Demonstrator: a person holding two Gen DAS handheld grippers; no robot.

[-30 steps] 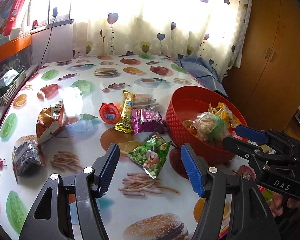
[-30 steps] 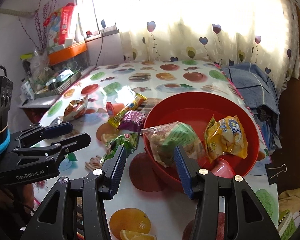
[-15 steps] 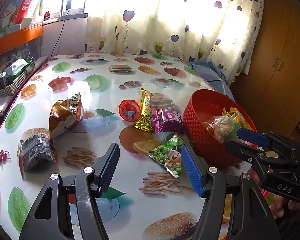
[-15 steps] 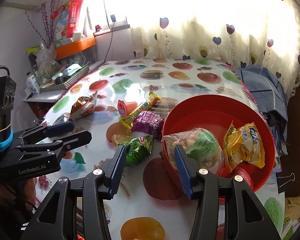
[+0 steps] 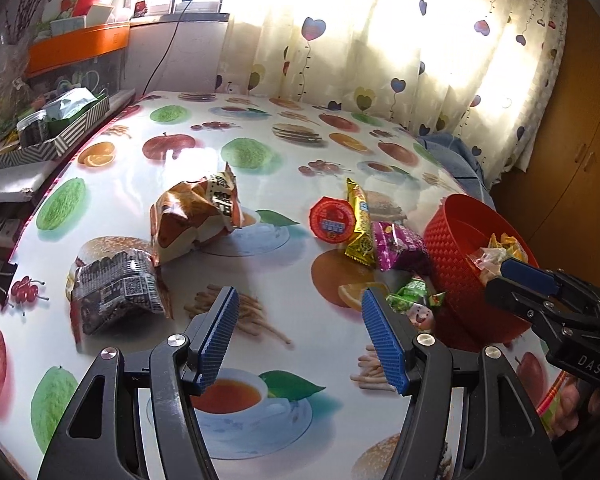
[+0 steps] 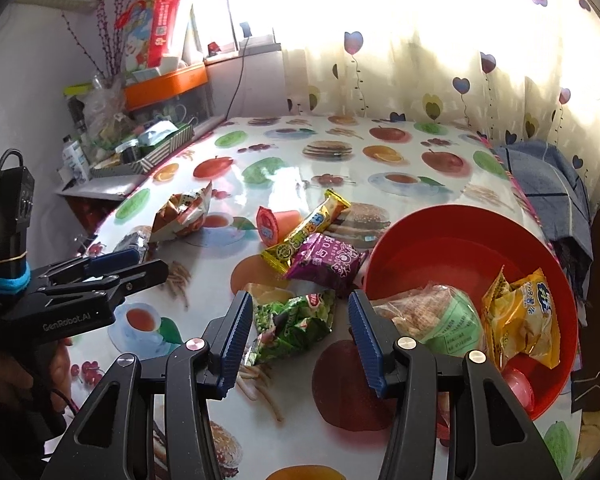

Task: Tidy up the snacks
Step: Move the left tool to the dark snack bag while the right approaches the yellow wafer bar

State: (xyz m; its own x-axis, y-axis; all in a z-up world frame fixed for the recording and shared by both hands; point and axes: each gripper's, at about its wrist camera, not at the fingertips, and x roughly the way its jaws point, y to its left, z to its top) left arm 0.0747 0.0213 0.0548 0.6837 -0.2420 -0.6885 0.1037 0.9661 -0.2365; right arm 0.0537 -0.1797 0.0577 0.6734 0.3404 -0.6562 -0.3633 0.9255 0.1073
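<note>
Fingers on the left gripper (image 5: 298, 336) are spread, nothing between them, hovering over bare table (image 5: 260, 140). Fingers on the right gripper (image 6: 300, 340) are also spread and empty; the green snack pack (image 6: 296, 320) lies on the table in the gap, untouched.

Red bowl (image 6: 440, 236) sits at the right side of the table. Inside it: 1 clear bag with a green label (image 6: 440, 316), 1 yellow pack (image 6: 524, 316), 1 small pink cup (image 6: 518, 384) at the near rim.

Loose on the table left of the bowl:
- purple pack (image 6: 326, 260), touching the bowl's wall
- long yellow bar (image 6: 308, 230), just beside the purple pack on its far side
- red-lidded jelly cup (image 5: 332, 220), lying on its side next to the bar
- green snack pack, near side of the purple pack

Further left, well apart from the bowl: crumpled orange-and-white bag (image 5: 196, 212), and a dark printed pack (image 5: 116, 292) just near-left of it.

Striped tray (image 5: 60, 136) with clutter sits on a ledge beyond the table's far-left edge. Heart-print curtain (image 5: 380, 60) hangs behind the table.
</note>
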